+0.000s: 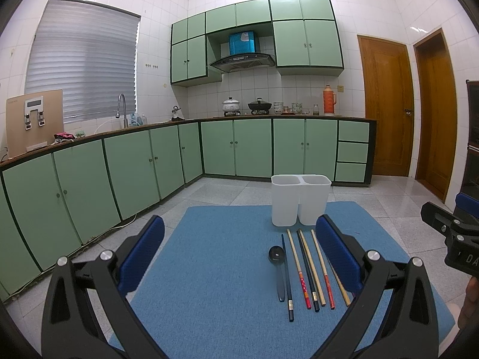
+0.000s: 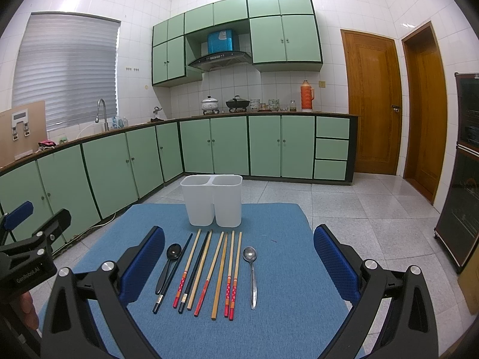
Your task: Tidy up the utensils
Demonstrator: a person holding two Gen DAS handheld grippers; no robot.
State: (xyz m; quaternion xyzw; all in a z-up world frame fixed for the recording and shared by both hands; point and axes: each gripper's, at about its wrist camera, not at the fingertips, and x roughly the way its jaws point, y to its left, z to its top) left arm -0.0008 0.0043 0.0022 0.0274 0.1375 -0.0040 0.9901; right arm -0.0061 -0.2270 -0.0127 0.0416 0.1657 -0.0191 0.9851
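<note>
A white two-compartment holder stands upright at the far side of a blue mat. In front of it lie a black spoon, several chopsticks in wood, red and black, and a metal spoon. My right gripper hangs open above the utensils, nothing between its blue pads. My left gripper is open too, held over the mat left of the utensils; its right finger hides the rightmost ones.
The mat lies on a grey tiled floor. Green cabinets run along the left and back walls. Two wooden doors stand at the right, a dark glass-front cabinet nearer. A hand holds the left gripper's body.
</note>
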